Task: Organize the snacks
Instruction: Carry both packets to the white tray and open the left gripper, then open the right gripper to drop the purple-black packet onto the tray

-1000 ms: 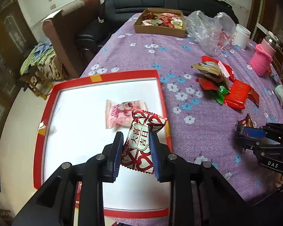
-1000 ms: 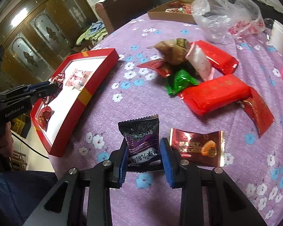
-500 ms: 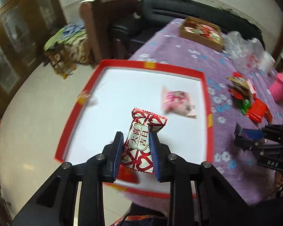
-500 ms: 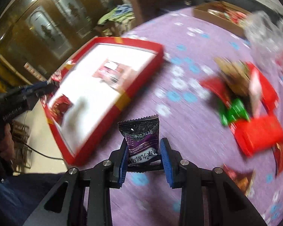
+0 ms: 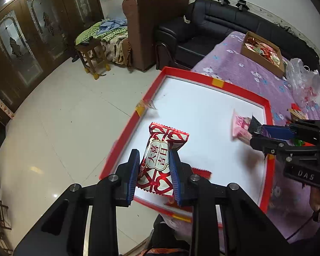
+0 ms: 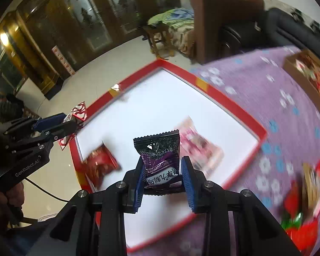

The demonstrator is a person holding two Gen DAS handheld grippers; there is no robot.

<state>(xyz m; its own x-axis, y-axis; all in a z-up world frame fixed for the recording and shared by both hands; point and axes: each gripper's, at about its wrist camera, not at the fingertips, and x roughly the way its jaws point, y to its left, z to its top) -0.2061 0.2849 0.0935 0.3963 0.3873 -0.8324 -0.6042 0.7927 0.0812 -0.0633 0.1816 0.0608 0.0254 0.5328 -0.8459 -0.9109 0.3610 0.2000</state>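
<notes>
left gripper grasping one red-white candy; right gripper grasping one purple snack; two packets in tray.

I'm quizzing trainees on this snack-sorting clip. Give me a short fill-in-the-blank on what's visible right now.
1. The left gripper grips a red and ____ packet.
2. The right gripper grips a black and ____ packet.
3. The pink packet lies inside the red-rimmed ____.

Missing words: white; purple; tray

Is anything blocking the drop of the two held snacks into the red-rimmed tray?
Nothing visible. The red-and-white packet and purple packet hang over the tray; its white floor holds only a pink packet and a red packet.
</notes>
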